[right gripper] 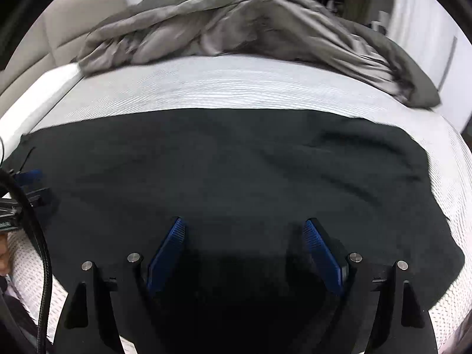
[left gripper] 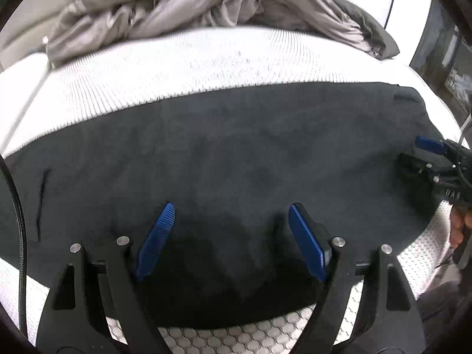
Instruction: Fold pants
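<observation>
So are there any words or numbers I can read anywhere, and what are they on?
"DAB": pale letters, blurred and cut off at the picture's edge, on the black body of the right gripper as the left wrist camera sees it; this reading is unsure.
Black pants: no label or print readable.
White mattress and grey duvet: no text.

Dark charcoal pants point(left gripper: 236, 153), plain and unpatterned, on a white mattress cover point(left gripper: 177, 67) with fine ribbed lines (its near edge shows a grey honeycomb pattern). Crumpled blanket point(right gripper: 236, 26): silvery taupe-grey with a sheen. Left gripper point(left gripper: 230, 236) and right gripper point(right gripper: 244, 250): black frames, ribbed royal-blue pads. Headboard point(right gripper: 59, 29): beige.
</observation>
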A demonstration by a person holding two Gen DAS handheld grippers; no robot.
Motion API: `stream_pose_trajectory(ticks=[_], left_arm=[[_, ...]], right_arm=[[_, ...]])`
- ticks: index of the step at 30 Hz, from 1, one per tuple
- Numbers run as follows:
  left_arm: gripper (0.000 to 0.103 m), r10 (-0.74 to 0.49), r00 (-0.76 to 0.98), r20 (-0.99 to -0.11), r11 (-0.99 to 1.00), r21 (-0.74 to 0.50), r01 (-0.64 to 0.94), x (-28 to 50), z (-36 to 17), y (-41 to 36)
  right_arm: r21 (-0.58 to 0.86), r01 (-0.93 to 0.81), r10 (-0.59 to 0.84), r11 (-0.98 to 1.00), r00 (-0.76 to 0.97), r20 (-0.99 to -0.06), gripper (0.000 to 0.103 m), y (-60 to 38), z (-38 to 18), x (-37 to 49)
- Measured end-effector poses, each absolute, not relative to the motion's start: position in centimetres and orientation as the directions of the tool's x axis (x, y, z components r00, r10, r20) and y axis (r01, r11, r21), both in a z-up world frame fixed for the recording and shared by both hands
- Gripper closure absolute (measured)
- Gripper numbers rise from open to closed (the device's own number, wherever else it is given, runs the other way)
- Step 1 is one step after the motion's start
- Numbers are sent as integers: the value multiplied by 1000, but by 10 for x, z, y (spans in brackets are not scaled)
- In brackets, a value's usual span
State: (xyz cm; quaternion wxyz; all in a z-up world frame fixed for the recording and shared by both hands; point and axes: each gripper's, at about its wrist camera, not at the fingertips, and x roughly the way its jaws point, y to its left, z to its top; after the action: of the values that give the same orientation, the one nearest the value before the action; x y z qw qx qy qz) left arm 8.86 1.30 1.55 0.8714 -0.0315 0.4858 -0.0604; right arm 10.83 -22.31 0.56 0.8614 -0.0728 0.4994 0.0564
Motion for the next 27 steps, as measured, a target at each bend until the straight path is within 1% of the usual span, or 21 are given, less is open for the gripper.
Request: stream_pose_trajectory(ticks=[2, 4, 6, 9, 13, 16, 17, 19, 21, 24, 27], left_arm=[[25, -207, 501, -840, 978, -189, 87, 88, 15, 15], [25, -202, 502, -841, 979, -189, 78, 88, 16, 17], [25, -213, 505, -836, 977, -200, 80, 87, 18, 16], [25, -258, 516, -816, 963, -258, 74, 84, 25, 22], [25, -233, 537, -811, 968, -244, 51, 82, 28, 29], [25, -240, 540, -807, 960, -279, 9, 87, 26, 36], [25, -244, 541, -805, 959, -284, 11, 88, 25, 36], [25, -209, 548, -810, 966, -259, -15, 93, 25, 37], [25, -178, 580, -795, 963, -262, -63, 94, 29, 41], [25, -190, 587, -787, 957, -282, -68, 99, 29, 40], [25, -143, 562, -815, 978, -204, -47, 111, 18, 27]], right_arm=[[-72, -214, 36, 974, 461, -887, 18, -201, 10, 98], [-124, -199, -17, 972, 467, -884, 18, -186, 19, 91], [-114, -172, -20, 979, 470, -882, 18, -180, 32, 90], [-91, -119, -22, 989, 483, -876, 18, -175, 58, 86], [-39, -97, 14, 995, 494, -869, 18, -173, 88, 106], [-15, -91, 35, 996, 518, -854, 18, -171, 93, 111], [3, -89, 50, 996, 530, -846, 18, -172, 93, 110], [35, -95, 80, 995, 537, -840, 18, -173, 82, 109], [42, -140, 109, 989, 516, -849, 18, -168, 63, 112], [-7, -224, 103, 975, 479, -872, 18, -162, 31, 123], [-86, -287, 48, 954, 431, -901, 18, -161, -2, 133]])
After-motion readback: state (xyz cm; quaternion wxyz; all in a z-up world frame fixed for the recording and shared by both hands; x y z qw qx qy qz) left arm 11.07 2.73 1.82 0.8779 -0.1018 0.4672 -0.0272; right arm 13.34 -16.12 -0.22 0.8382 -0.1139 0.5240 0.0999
